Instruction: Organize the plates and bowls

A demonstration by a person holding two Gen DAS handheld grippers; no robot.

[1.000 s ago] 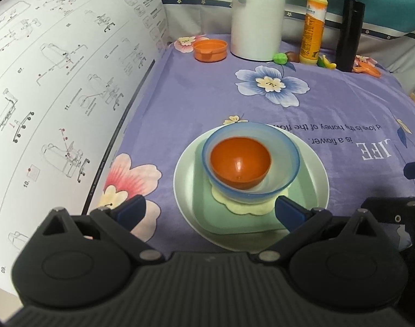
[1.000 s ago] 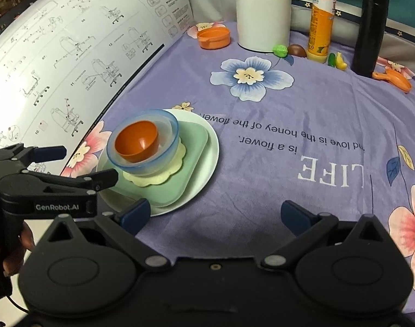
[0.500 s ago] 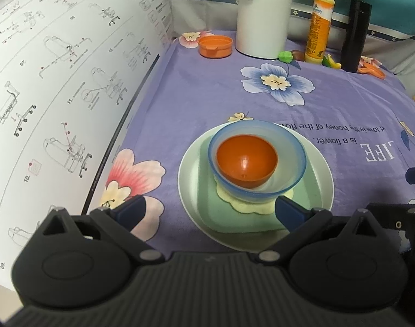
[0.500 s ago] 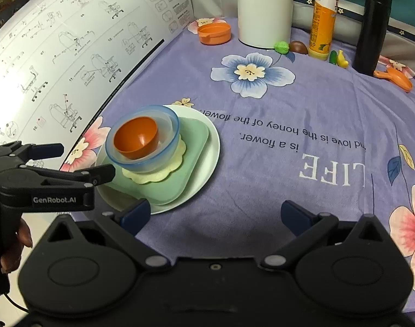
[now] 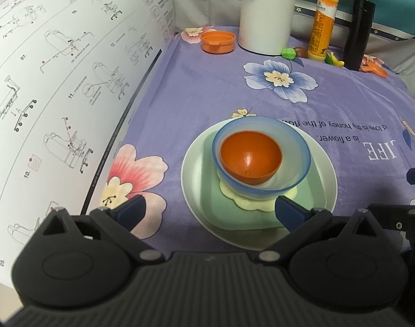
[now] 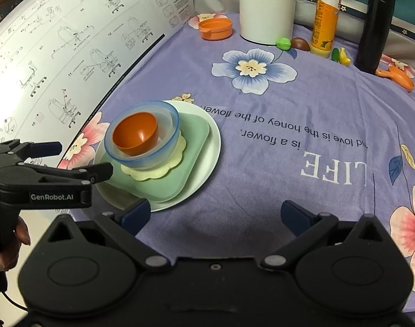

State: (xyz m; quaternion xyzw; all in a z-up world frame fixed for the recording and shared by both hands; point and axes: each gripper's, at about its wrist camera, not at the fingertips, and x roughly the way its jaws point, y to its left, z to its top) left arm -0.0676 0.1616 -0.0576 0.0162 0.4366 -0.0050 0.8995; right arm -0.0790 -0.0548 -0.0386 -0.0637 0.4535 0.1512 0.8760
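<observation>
1. You had the stack built near the left side of the purple flowered tablecloth point(image 6: 289, 103): a round white plate point(image 6: 207, 160) at the bottom, a pale green square plate point(image 6: 191, 147) on it, a cream scalloped saucer point(image 6: 163, 170) above that, then a translucent blue plastic bowl point(image 6: 163, 136) with a small orange plastic bowl point(image 6: 135, 133) nested inside.

2. Your left gripper point(image 5: 207, 209) hung just short of the stack's near edge, jaws spread wide and holding nothing; its right fingertip point(image 5: 287, 211) sat over the green plate's near rim in the wrist view, though whether it touched I could not tell.

3. Your right gripper point(image 6: 215, 214) was over bare cloth to the right of the stack, jaws likewise wide apart and empty.

4. By my reading, the nesting step looked finished, largest to smallest, and you were at the point of letting go or checking.

5. A shallow orange dish point(image 6: 215, 28) stood well apart at the back, beside the tall white jug point(image 6: 267, 5). If it counted among the dishes, your next move called for a long reach past the stack with open jaws and a pinch on its thin rim.

6. The orange bowl sat off-centre, toward the blue bowl's left wall; a nudge may have been wanted.
</observation>
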